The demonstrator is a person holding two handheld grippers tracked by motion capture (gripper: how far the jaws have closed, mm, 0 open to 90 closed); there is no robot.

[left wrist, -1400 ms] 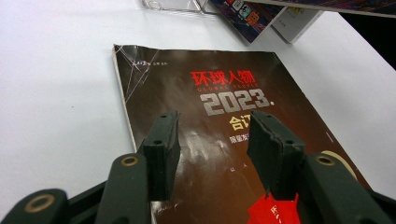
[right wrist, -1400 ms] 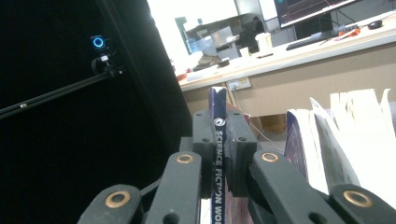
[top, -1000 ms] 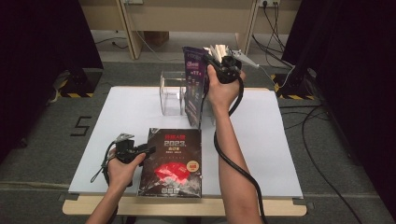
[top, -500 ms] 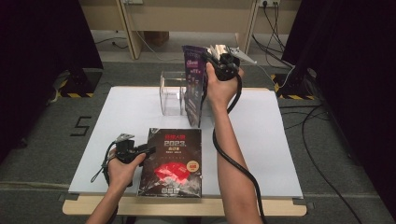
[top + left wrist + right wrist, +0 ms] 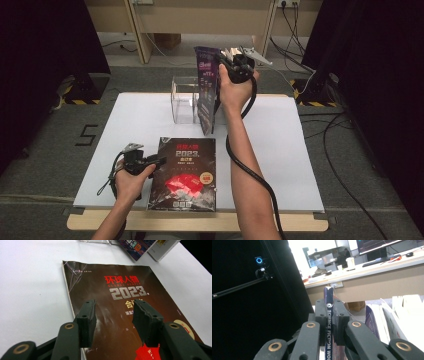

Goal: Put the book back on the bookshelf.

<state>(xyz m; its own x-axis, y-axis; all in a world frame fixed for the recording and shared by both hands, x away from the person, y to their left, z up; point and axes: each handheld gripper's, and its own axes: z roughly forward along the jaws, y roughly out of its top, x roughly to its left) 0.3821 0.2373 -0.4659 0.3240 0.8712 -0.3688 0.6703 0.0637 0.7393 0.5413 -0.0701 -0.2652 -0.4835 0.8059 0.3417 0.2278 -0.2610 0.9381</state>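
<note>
Right tongs clenched on the spine of an upright purple magazine, raised above the worktop. Left tongs released, spread over a dark book lying flat beneath them.

- Your left gripper is black, with a small grey three-cornered plate on top, on the side away from the white table.
- A thin black cable loops from it beside your wrist, at the table's near edge.
- In the left gripper view, its two jaws are matt black blocks, each with small screw holes, carried on black link arms with brass-coloured pivot rings.
- Your right gripper is black too, with a pale grey plate jutting out past the table's far edge.
- A thick black cable runs from it along your forearm.
- Both forearms are bare, with no sleeves.
</note>
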